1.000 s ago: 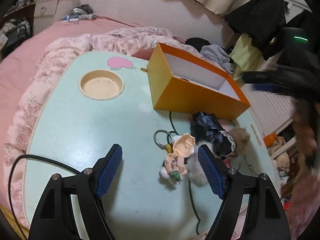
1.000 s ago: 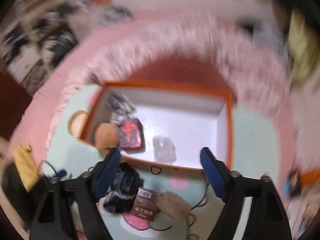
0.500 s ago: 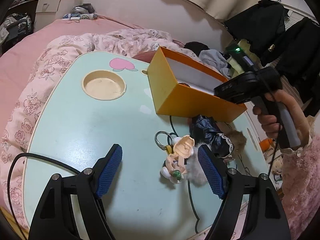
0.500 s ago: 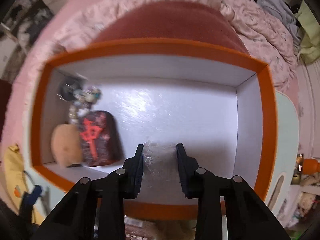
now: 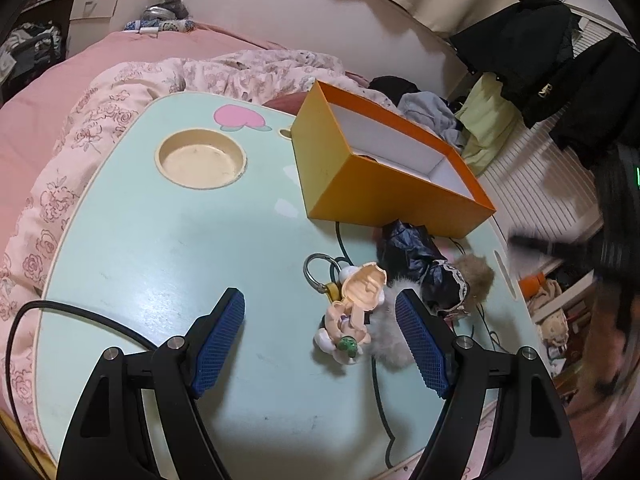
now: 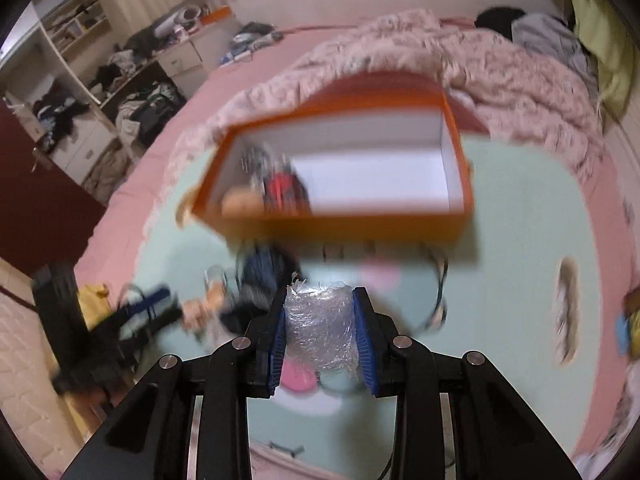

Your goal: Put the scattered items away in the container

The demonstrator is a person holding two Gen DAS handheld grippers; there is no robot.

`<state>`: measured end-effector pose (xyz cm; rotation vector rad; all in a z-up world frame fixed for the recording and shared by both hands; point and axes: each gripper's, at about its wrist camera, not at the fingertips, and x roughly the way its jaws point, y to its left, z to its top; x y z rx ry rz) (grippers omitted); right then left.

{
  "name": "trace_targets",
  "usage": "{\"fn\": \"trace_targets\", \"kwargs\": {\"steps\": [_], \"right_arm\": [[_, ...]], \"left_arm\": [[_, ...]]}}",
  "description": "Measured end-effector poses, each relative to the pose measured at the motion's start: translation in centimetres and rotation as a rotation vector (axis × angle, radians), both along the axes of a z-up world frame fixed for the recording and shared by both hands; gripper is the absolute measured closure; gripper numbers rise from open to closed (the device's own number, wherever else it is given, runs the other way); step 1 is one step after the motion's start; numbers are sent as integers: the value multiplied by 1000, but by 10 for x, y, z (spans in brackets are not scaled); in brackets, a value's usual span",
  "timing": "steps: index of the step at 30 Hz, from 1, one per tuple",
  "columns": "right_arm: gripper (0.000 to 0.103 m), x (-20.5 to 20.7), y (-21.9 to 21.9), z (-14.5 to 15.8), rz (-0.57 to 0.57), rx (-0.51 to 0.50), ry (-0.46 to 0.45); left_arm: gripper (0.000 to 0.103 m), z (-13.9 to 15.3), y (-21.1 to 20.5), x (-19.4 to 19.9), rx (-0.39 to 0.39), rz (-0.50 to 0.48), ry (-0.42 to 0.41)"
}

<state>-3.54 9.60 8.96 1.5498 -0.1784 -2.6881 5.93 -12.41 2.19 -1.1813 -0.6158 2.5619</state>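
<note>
My right gripper (image 6: pixel 322 300) is shut on a crinkly clear plastic packet (image 6: pixel 320 328), held above the mint table in front of the orange box (image 6: pixel 344 228). The box holds a red-and-black item (image 6: pixel 284 192) and a tan round thing (image 6: pixel 240 204) at its left end. My left gripper (image 5: pixel 320 304) stands open low over the table (image 5: pixel 160 240). A small doll keychain (image 5: pixel 360 292) with a metal ring (image 5: pixel 316 272) lies between its fingers, untouched. In this view the orange box (image 5: pixel 384 196) stands just behind the doll.
A black frilled cloth item (image 5: pixel 416 256), a brown fur pom (image 5: pixel 474 276) and white fluff (image 5: pixel 390 340) lie right of the doll, over a black cable. A round recess (image 5: pixel 200 158) sits in the tabletop at the left. Pink bedding surrounds the table.
The right gripper went into the box, shut on the plastic packet there, and has pulled back out over the table with it. The left gripper has stayed still and open.
</note>
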Motion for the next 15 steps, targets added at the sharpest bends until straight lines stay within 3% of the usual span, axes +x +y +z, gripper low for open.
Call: {"fn": "trace_targets", "kwargs": {"steps": [2, 6, 7, 8, 10, 13, 15], "right_arm": [[71, 10, 1, -19, -4, 5, 14], [67, 28, 6, -35, -62, 63, 152], [57, 34, 8, -33, -79, 65, 206], [40, 41, 11, -30, -98, 65, 255], [19, 58, 16, -24, -147, 86, 348], [17, 90, 20, -19, -209, 178, 464], [13, 103, 18, -23, -226, 244, 468]], "left_arm": [[25, 1, 4, 0, -11, -2, -3], [25, 7, 13, 2, -24, -3, -3], [25, 8, 16, 2, -26, -12, -2], [25, 9, 18, 2, -31, -18, -1], [25, 13, 26, 3, -61, -26, 3], [25, 18, 33, 3, -83, -37, 12], [25, 20, 37, 2, -86, -44, 11]]}}
